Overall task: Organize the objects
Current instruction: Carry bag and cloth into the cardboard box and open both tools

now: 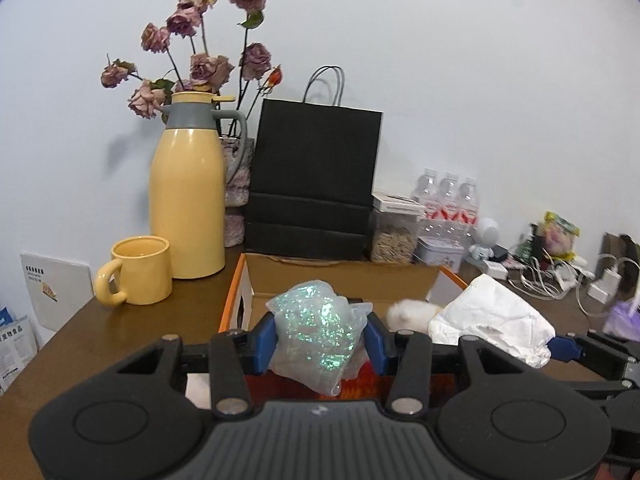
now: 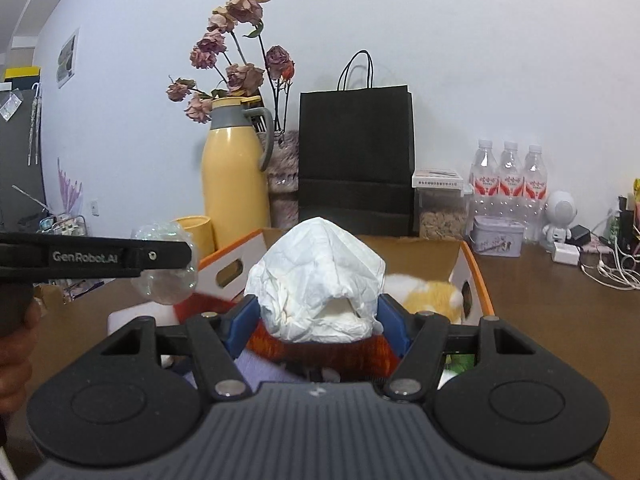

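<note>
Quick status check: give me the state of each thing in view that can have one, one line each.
Left tool: shut on the glittery plastic bag.
Right tool: shut on the crumpled white paper.
Cardboard box: open, a plush toy inside.
Yellow thermos: upright, lid on.
Yellow mug: upright.
Black paper bag: standing upright.
Water bottles: upright, capped.

Brown tabletop [image 1: 192, 320] bearing yellow mug [image 1: 138, 270], yellow flask [image 1: 188, 200], black paper bag [image 1: 314, 178], open cardboard box [image 1: 340, 280], water bottles [image 1: 450, 196]
</note>
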`<action>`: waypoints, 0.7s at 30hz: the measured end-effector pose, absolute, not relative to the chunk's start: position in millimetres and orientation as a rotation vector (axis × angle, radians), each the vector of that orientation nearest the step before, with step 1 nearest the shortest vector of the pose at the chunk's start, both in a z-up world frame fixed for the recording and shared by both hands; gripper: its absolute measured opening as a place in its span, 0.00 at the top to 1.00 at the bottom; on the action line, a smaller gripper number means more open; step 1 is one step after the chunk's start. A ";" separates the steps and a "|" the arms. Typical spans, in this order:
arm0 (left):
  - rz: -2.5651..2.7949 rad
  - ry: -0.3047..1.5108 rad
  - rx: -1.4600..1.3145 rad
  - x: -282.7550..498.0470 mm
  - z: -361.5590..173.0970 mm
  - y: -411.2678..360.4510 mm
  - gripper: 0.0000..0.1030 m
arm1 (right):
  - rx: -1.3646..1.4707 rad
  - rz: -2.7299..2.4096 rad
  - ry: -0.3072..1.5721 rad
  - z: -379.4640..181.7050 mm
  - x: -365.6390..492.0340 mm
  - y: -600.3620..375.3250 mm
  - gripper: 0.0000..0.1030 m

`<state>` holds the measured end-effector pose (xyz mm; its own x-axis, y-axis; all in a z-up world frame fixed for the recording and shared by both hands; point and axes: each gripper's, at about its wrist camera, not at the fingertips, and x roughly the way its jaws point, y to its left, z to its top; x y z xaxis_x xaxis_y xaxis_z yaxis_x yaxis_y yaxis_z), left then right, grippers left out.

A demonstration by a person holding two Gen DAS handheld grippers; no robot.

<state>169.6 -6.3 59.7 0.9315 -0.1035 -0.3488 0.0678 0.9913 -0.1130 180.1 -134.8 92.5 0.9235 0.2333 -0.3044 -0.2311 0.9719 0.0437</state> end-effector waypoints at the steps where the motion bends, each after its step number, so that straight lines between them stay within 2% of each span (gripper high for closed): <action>1: -0.079 0.363 -0.103 176.3 60.2 -6.7 0.57 | 0.010 0.235 0.317 92.9 188.3 -133.7 0.36; 21: 0.084 0.403 -0.106 296.1 45.7 -15.6 0.58 | 0.057 0.187 0.426 70.1 309.6 -117.9 0.37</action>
